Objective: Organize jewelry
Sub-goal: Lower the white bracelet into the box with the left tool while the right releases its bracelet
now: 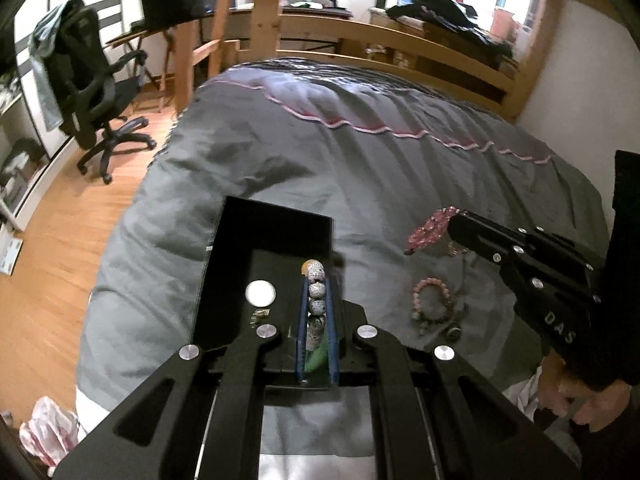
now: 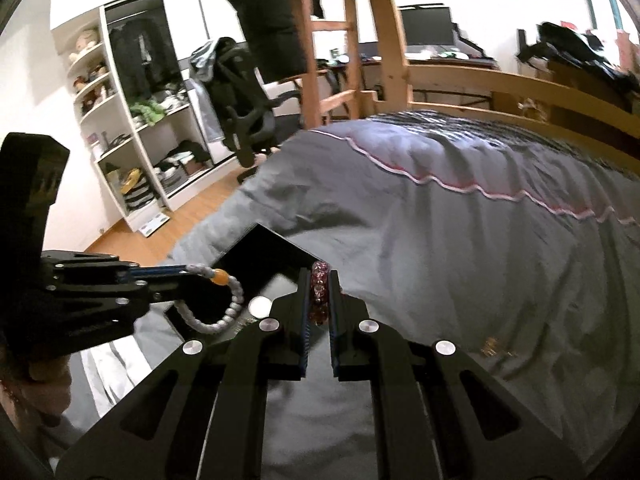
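An open black jewelry box [image 1: 276,240] lies on the grey bed, also in the right wrist view [image 2: 260,264]. My left gripper [image 1: 316,284] is shut on a white speckled bead bracelet [image 1: 315,300] and holds it over the box; the bracelet hangs as a loop in the right wrist view [image 2: 224,312]. My right gripper [image 2: 320,280] is shut on a pink sparkly bracelet [image 2: 320,292], also in the left wrist view [image 1: 430,228], above the bed right of the box. A pink bead bracelet [image 1: 434,298] lies on the bed.
A white round item [image 1: 261,293] and small gold pieces [image 1: 260,314] lie inside the box. A small dark trinket [image 1: 454,333] lies on the quilt. An office chair [image 1: 92,92] stands on the wood floor at left. The wooden bed frame [image 1: 400,48] runs behind.
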Demonstrator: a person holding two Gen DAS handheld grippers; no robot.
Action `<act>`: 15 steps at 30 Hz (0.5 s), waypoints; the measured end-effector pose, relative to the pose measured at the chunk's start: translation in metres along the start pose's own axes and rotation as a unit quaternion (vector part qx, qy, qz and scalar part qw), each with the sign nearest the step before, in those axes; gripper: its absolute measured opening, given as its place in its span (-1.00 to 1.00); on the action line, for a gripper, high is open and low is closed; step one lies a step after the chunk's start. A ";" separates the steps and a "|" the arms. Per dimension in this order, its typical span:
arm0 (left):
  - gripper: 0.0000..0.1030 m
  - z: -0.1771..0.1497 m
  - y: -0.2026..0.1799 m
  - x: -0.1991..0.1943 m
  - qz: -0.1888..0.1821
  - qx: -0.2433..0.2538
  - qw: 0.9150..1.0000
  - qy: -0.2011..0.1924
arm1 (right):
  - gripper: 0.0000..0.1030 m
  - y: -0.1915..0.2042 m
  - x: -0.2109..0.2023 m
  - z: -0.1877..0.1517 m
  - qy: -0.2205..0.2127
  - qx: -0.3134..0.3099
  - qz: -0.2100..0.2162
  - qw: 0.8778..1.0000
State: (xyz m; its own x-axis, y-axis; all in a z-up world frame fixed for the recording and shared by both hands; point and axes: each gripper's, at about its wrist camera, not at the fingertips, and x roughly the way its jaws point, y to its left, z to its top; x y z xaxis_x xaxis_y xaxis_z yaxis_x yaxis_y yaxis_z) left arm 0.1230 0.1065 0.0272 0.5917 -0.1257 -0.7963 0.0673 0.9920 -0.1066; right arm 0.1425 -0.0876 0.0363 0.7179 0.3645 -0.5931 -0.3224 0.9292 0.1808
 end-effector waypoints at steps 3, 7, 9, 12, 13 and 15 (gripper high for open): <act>-0.84 0.001 0.017 0.000 0.010 -0.018 1.000 0.006 | -0.83 0.023 0.014 0.005 0.006 -0.013 0.015 1.000; -0.85 -0.002 0.039 0.008 0.016 -0.049 0.998 0.030 | -0.83 0.044 0.034 0.002 0.022 -0.025 0.029 0.999; -0.85 -0.003 0.047 0.014 0.017 -0.063 0.997 0.044 | -0.83 0.052 0.045 -0.004 0.034 -0.031 0.034 0.998; -0.84 -0.005 0.054 0.020 0.018 -0.075 0.995 0.058 | -0.83 0.062 0.059 -0.016 0.051 -0.039 0.040 0.997; -0.84 -0.005 0.056 0.021 0.019 -0.079 0.995 0.061 | -0.83 0.064 0.061 -0.019 0.055 -0.041 0.041 0.997; -0.85 -0.007 0.060 0.021 0.020 -0.086 0.994 0.063 | -0.83 0.064 0.066 -0.024 0.062 -0.040 0.042 0.996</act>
State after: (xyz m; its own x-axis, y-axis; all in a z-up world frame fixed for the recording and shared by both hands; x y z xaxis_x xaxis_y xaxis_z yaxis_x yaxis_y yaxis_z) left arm 0.1342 0.1630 -0.0001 0.4844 -0.0963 -0.8695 -0.0987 0.9816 -0.1637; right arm 0.1544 -0.0054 -0.0105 0.6055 0.4266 -0.6718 -0.4306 0.8856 0.1741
